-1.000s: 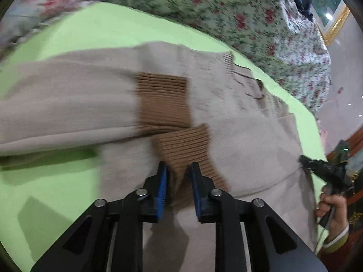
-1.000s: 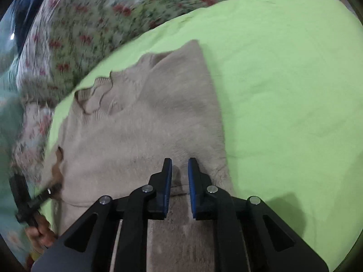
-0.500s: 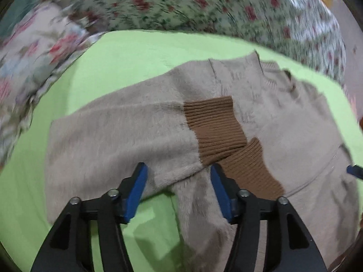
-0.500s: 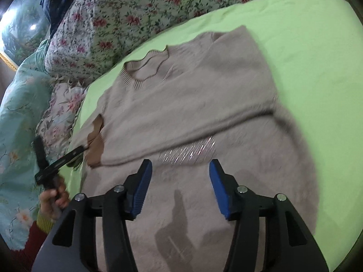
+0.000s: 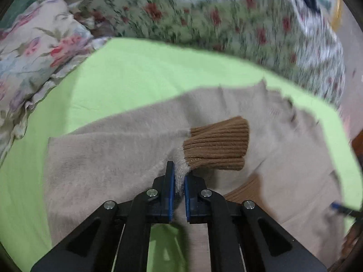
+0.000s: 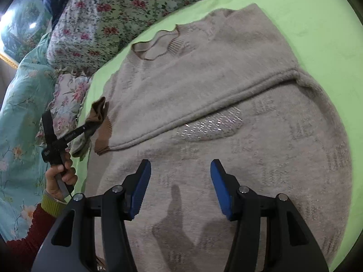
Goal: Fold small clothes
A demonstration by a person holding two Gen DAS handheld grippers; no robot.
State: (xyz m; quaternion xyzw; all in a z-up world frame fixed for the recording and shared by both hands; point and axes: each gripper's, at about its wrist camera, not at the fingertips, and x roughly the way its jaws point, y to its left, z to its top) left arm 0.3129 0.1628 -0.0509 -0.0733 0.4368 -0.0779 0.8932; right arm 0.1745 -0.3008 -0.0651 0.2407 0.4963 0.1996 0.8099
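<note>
1. Left wrist view: the left gripper (image 5: 179, 181) has its fingers shut tight on the sleeve (image 5: 181, 170) of the beige sweater (image 5: 109, 154), just behind the brown cuff (image 5: 215, 145); I think it should lift gently and lay the sleeve flat across the middle.
2. Right wrist view: the right gripper (image 6: 180, 185) has its fingers open and holds nothing, above the sweater on the green sheet (image 6: 317, 22); the sheet's far side is bare, but the flowery blanket (image 6: 102, 11) is close.
</note>
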